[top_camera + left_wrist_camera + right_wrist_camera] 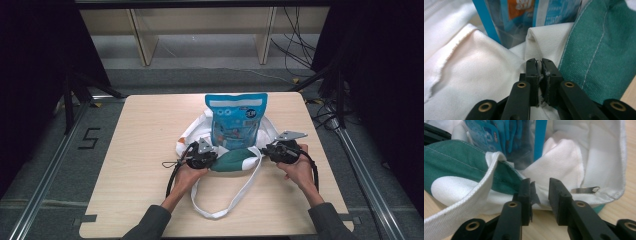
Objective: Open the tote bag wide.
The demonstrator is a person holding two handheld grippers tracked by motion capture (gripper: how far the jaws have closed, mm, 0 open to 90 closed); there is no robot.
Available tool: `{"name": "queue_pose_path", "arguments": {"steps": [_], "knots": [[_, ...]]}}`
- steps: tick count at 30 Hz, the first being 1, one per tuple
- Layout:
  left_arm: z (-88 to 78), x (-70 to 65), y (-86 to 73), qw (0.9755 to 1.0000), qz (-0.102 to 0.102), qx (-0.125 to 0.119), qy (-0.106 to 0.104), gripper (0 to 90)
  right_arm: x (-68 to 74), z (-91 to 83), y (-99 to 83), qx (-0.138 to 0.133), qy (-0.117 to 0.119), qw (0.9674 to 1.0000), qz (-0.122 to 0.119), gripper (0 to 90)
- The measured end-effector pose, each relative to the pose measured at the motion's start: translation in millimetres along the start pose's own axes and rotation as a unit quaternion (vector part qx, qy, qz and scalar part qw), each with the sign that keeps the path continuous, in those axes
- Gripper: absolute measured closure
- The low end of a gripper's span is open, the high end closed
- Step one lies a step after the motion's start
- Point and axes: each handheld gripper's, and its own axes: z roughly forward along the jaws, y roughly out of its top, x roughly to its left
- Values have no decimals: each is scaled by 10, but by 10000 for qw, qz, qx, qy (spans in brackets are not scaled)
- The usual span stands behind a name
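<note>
A white tote bag with a green panel lies in the middle of the table, and a blue snack pouch stands in its mouth. My left gripper is at the bag's left edge. Its jaws are only a narrow slit apart, with a fold of white cloth right at the tips. My right gripper is at the bag's right edge with its jaws open. The white hem lies just beyond them and nothing is pinched. The pouch rises behind the hem.
The bag's long white strap loops toward the table's near edge. A small metal clip sits on the hem to the right of my right jaws. Bare wooden tabletop lies on both sides of the bag. Shelving and cables stand beyond the far edge.
</note>
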Motion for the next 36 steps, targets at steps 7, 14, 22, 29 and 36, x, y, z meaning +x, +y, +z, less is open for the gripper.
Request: {"name": "queue_pose_path", "arguments": {"steps": [7,14,22,29,36], "knots": [[-196,22,96,9998,106,-148,63,644,-12,-181,50,-270,-209,9994,24,604],[-351,26,127,9976,-542,-371,-216,543,42,-350,45,-306,-192,9984,430,521],[-619,-121,19,9976,-442,-249,-464,390,79,-541,-52,-418,-196,9985,296,454],[-868,-245,-156,9976,-413,-291,-470,328,121,-714,-200,-392,-236,9982,398,435],[-1074,-330,-348,9971,-458,-326,-519,285,233,-847,-339,-373,-176,9984,396,422]]}}
